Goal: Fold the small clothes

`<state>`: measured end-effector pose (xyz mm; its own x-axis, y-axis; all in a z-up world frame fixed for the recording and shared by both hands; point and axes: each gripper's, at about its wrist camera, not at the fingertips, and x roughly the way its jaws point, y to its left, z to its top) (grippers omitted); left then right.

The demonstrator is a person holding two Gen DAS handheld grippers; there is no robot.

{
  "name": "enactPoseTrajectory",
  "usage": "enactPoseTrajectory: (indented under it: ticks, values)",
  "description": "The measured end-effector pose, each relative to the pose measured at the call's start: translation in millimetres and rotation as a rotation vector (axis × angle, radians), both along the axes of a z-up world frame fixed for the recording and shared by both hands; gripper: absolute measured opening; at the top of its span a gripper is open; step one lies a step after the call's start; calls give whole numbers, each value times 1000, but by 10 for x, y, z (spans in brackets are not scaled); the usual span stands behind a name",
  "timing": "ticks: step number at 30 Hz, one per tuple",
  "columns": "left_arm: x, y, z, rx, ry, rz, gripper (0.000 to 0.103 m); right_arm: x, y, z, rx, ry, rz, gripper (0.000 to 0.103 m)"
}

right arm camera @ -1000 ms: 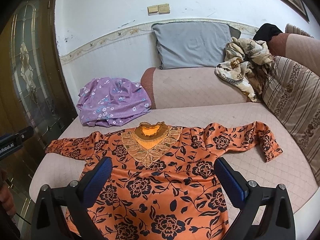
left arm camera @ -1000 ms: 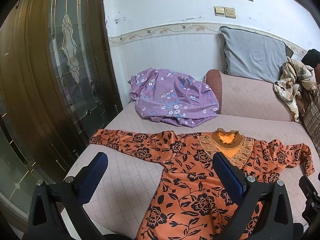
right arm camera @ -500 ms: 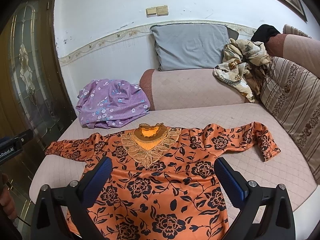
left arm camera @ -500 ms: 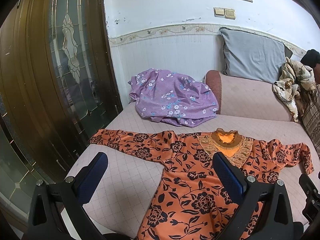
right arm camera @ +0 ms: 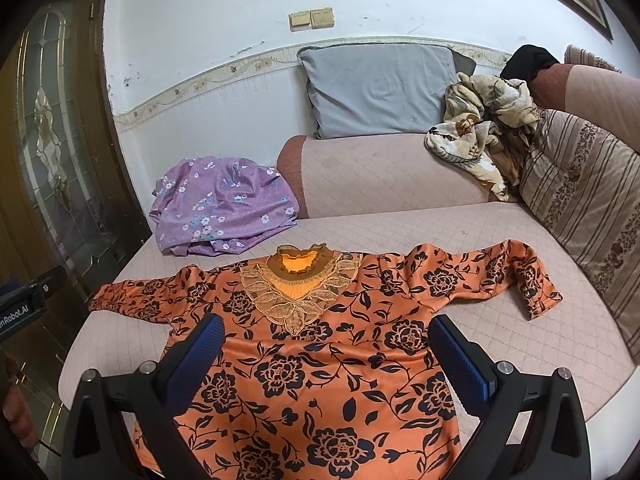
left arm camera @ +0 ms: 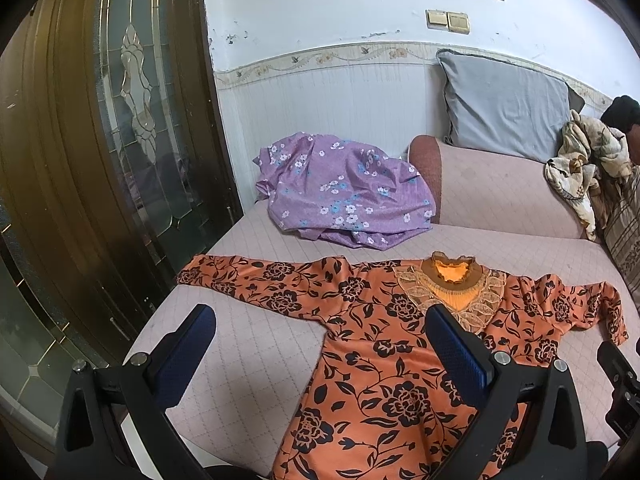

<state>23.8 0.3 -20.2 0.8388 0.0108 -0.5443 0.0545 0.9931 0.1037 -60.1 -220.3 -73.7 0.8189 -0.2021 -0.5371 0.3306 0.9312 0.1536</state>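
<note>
An orange blouse with black flowers [left arm camera: 380, 340] lies flat, front up, on the pink sofa seat [left arm camera: 248, 344], both sleeves spread out; it also shows in the right wrist view [right arm camera: 320, 352]. Its lace collar [right arm camera: 298, 280] points to the sofa back. My left gripper [left arm camera: 320, 332] is open and empty, above the blouse's left side and the bare seat. My right gripper [right arm camera: 326, 340] is open and empty, above the blouse's chest. Neither touches the cloth.
A crumpled purple flowered garment [left arm camera: 344, 192] lies at the back left of the seat. A grey pillow [right arm camera: 380, 84], a beige patterned cloth heap [right arm camera: 480, 128] and a striped cushion [right arm camera: 588, 208] stand at the back and right. A wood-and-glass door [left arm camera: 100, 140] borders the left.
Both grippers have drawn back and risen slightly, so the blouse sits a little lower and smaller in view. The blouse has not moved. Both stay open.
</note>
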Motion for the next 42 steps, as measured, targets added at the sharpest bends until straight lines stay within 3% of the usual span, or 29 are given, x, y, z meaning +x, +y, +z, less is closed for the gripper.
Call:
enactPoseTrajectory:
  ticks: [16, 19, 21, 25, 29, 35, 40, 42]
  values:
    - [157, -105, -160, 28, 38, -10, 103, 243, -90, -60, 18, 10, -10, 103]
    - [255, -166, -307, 40, 70, -25, 103, 283, -196, -162, 47, 25, -13, 103]
    - [407, -225, -536, 43, 140, -50, 103, 320, -358, -290, 90, 36, -14, 103]
    - [752, -388, -1162, 49, 306, -93, 103, 364, -954, -672, 245, 60, -49, 103]
    - [1142, -635, -1831, 25, 452, -126, 103, 204, -2042, -1304, 543, 47, -213, 102]
    - [1533, -1027, -2172, -22, 447, -184, 103, -207, -3400, -1975, 922, -111, -488, 94]
    - [1594, -1230, -2293, -31, 398, -273, 103, -300, -4030, -2216, 989, -144, -699, 93]
    - [1594, -1312, -2364, 20, 396, -297, 103, -219, -4193, -2318, 1032, -120, -743, 94]
